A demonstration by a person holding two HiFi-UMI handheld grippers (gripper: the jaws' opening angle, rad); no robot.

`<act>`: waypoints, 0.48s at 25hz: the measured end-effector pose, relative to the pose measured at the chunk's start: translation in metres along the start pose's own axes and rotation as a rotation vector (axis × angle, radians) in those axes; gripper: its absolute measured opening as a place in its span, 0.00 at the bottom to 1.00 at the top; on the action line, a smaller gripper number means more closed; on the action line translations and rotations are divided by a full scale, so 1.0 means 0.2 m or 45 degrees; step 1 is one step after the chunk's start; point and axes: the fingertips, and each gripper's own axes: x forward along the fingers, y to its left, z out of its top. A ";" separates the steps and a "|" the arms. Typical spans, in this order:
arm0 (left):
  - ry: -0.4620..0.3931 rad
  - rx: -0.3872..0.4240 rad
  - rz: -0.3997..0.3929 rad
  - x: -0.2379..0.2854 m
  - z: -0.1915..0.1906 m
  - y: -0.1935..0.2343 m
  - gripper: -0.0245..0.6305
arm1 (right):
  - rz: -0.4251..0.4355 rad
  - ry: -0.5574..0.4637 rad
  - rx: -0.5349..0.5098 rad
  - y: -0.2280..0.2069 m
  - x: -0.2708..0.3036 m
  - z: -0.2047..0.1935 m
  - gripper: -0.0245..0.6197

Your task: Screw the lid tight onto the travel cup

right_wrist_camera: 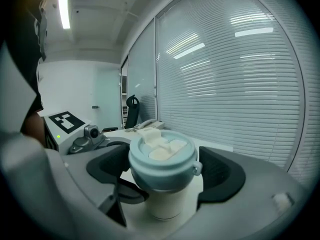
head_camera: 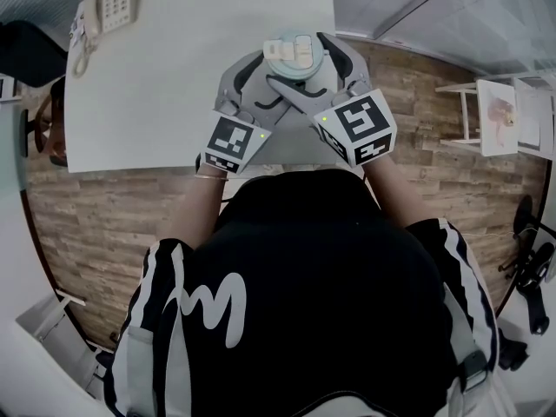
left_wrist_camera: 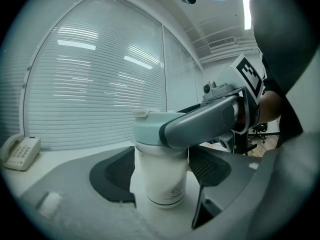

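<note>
One travel cup [left_wrist_camera: 160, 184] stands upright near the right edge of the white desk [head_camera: 156, 94], its pale blue lid [right_wrist_camera: 162, 159] seated on top. We see the left gripper [left_wrist_camera: 162, 170] clamped on the cup's white body and the right gripper [right_wrist_camera: 165, 170] clamped round the lid, one finger crossing above the left gripper's jaws. We note a telephone [head_camera: 102, 9] at the desk's far left corner.
</note>
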 end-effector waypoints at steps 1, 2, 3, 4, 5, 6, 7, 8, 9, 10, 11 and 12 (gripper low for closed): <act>-0.002 0.000 -0.002 -0.01 0.00 0.00 0.56 | 0.000 -0.006 -0.003 0.00 -0.01 0.01 0.72; -0.004 -0.005 -0.007 -0.02 0.01 0.01 0.56 | 0.001 -0.013 -0.007 0.00 -0.01 0.01 0.72; -0.009 -0.014 -0.013 -0.04 0.02 0.01 0.56 | 0.001 -0.022 -0.011 0.00 -0.02 0.03 0.72; -0.017 -0.021 -0.017 -0.05 0.03 0.01 0.56 | 0.000 -0.031 -0.013 0.01 -0.03 0.04 0.72; -0.027 -0.027 -0.017 -0.07 0.04 0.02 0.56 | -0.001 -0.041 -0.010 0.01 -0.04 0.05 0.72; -0.037 -0.033 -0.015 -0.08 0.05 0.03 0.56 | -0.004 -0.049 -0.001 0.01 -0.04 0.06 0.73; -0.048 -0.040 -0.011 -0.10 0.06 0.04 0.56 | -0.006 -0.058 0.011 0.01 -0.05 0.07 0.73; -0.059 -0.048 -0.008 -0.12 0.07 0.05 0.56 | -0.009 -0.069 0.023 0.01 -0.06 0.08 0.73; -0.068 -0.053 -0.006 -0.14 0.08 0.06 0.56 | -0.013 -0.081 0.031 0.01 -0.07 0.09 0.73; -0.077 -0.055 -0.006 -0.15 0.10 0.07 0.56 | -0.019 -0.094 0.032 0.01 -0.08 0.10 0.73; -0.085 -0.053 -0.008 -0.17 0.11 0.07 0.56 | -0.028 -0.105 0.028 0.01 -0.10 0.11 0.73; -0.090 -0.050 -0.012 -0.18 0.12 0.08 0.56 | -0.038 -0.115 0.023 0.01 -0.11 0.12 0.73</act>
